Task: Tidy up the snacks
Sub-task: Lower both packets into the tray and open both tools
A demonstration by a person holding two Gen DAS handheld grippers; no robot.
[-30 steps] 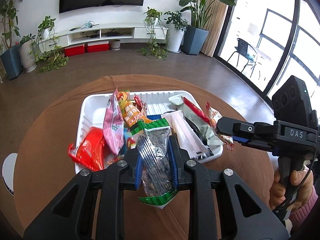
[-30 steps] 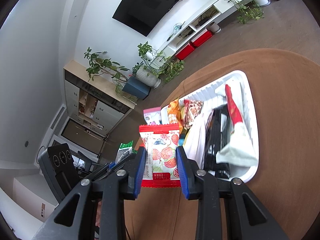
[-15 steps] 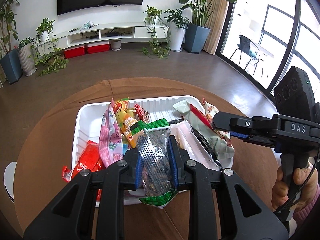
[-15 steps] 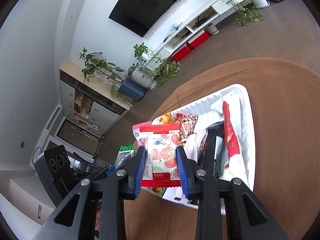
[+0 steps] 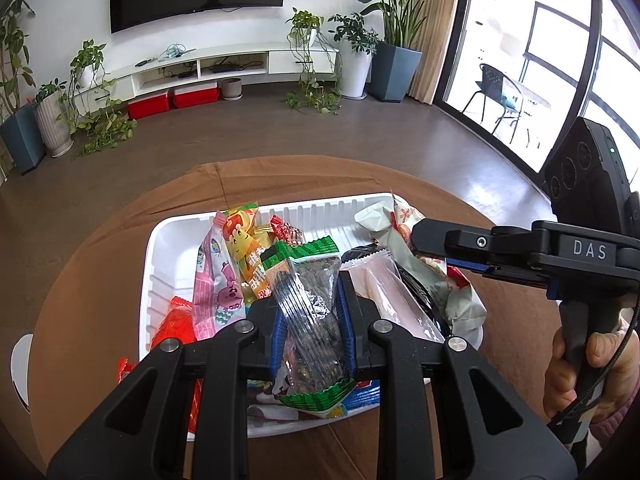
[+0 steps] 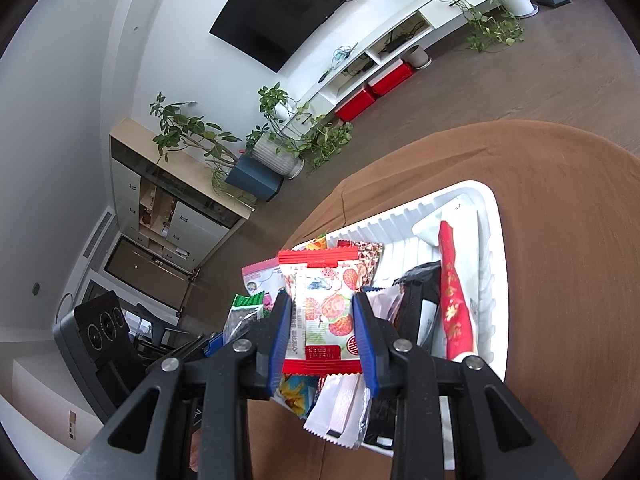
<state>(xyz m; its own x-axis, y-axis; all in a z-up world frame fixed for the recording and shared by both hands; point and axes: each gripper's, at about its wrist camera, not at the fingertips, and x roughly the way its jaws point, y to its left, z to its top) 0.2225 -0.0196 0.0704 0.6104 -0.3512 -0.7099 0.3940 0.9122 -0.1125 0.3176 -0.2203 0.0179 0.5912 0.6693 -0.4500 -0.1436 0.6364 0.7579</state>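
Observation:
A white ribbed tray full of snack packets sits on a round brown table. My left gripper is shut on a clear packet of dark seeds with green ends, held over the tray's near side. My right gripper is shut on a white packet with red ends and strawberry pictures, also over the tray. In the left wrist view the right gripper reaches in from the right, a hand on its handle. A pink packet, an orange one and a long red one lie in the tray.
The brown table has bare cloth beyond and right of the tray. A white object pokes past the table's left edge. The room behind has a TV unit, potted plants and dark wooden floor.
Both grippers have moved forward over the tray, each still holding its packet. The tray now sits lower and nearer in both views.

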